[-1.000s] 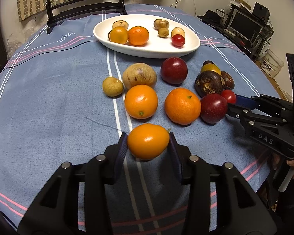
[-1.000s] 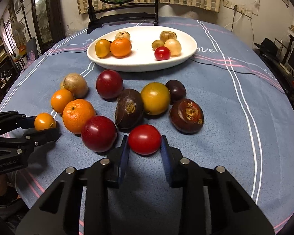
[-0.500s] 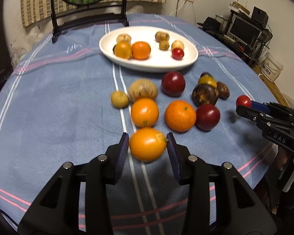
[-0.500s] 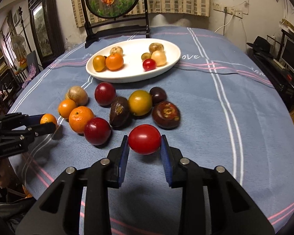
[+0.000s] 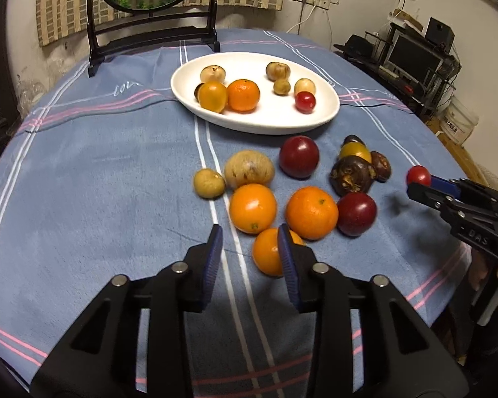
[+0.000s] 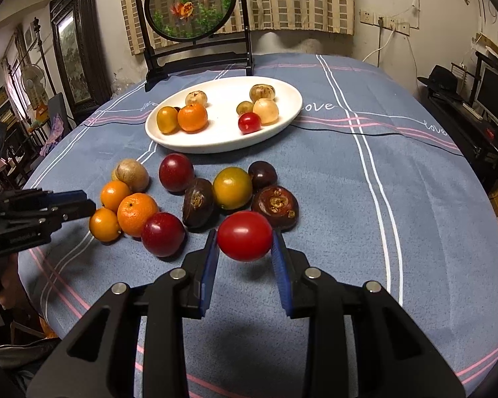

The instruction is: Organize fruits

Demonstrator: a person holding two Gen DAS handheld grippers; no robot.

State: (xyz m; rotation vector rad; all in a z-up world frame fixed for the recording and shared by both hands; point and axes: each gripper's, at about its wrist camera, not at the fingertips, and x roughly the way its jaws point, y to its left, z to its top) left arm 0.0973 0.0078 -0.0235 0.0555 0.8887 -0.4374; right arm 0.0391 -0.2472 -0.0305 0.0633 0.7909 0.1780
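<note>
Since the earlier frames, the small orange citrus fruit [image 5: 268, 252] that was sitting between the left gripper's [image 5: 249, 258] jaws is now lying on the blue striped cloth of the worktop [image 5: 83, 199], partly hidden behind the right-hand blue pad; the jaws are standing apart with nothing between them. In the right wrist view this fruit [image 6: 104, 225] is resting just beside the tip of the left gripper [image 6: 79, 204], next to a larger orange mandarin [image 6: 137, 214].

Meanwhile the right gripper [image 6: 245, 258] is pinching a round glossy red tomato-like fruit [image 6: 244, 235] between its blue pads, holding it clear above the cloth, with its shadow falling below. The left wrist view is showing the same red fruit [image 5: 418, 175] at the tip of the right gripper [image 5: 421, 185], off to the right of the loose fruit pile.

Around the middle of the worktop, two dark red plums, dark brown mangosteens, a yellow-green fruit, oranges and tan-brown fruits are lying close together. Beyond them a white oval ceramic plate [image 6: 282, 126] is carrying a yellow-orange fruit, a mandarin, a small red fruit and several pale tan fruits.
</note>
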